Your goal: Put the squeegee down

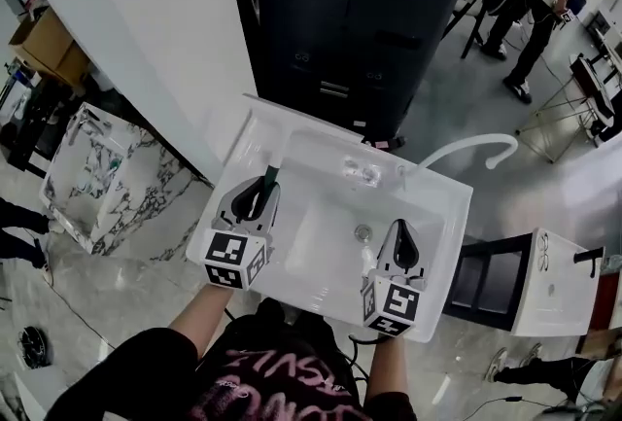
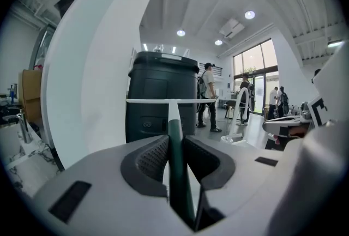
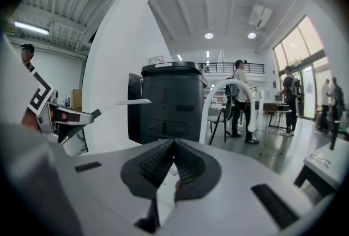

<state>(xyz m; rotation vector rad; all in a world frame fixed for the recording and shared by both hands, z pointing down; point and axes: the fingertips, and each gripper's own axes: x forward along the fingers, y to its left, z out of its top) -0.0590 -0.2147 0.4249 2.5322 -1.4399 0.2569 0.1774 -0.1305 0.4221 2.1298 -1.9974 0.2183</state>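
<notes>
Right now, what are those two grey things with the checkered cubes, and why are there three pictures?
They are grabbing tools. A person holds one in each hand. One picture comes from a camera on the person's head, looking down at a white sink. The other two come from small cameras, one riding on each tool. The left tool is pinching the green handle of a squeegee, whose white blade sits across the far end. The right tool is closed with nothing in it, and hangs over the sink near the drain.
</notes>
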